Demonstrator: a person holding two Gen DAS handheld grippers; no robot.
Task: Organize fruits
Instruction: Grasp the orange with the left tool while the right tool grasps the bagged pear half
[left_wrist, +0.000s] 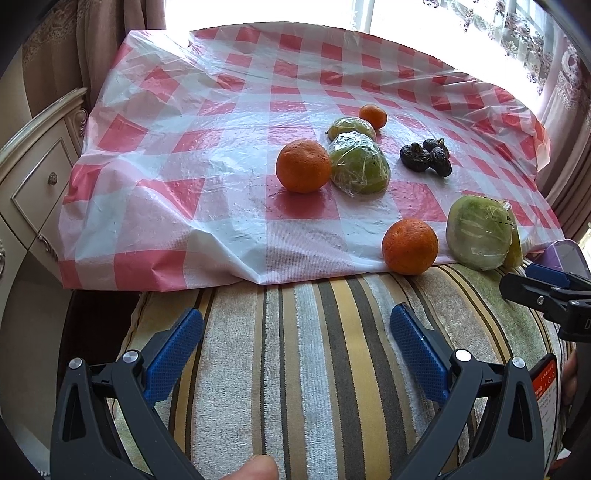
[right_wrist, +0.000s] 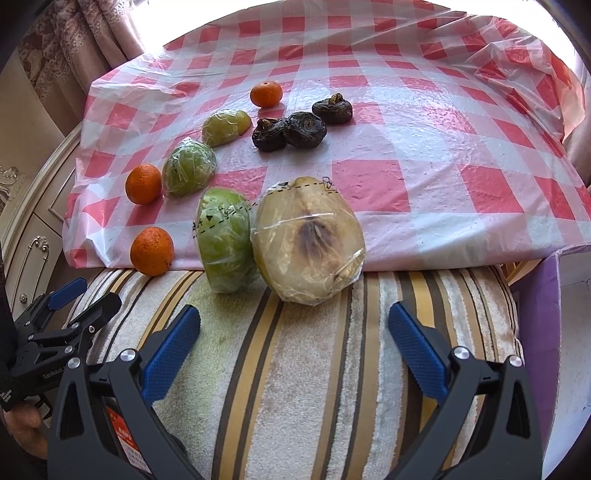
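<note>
1. Fruits lay on the checked sheet (left_wrist: 221, 122): three oranges, the nearest (left_wrist: 410, 246) at the sheet's front edge, wrapped green halves (right_wrist: 226, 245) and three dark fruits (right_wrist: 303, 129) farther back.
2. The cut half (right_wrist: 308, 240) leaned against a green half at the edge, facing your right claw.
3. Your left claw (left_wrist: 295, 347) hung apart over the striped cushion (left_wrist: 325, 369), gripping nothing.
4. Your right claw (right_wrist: 295, 347) was likewise apart and empty, short of the cut half.
</note>
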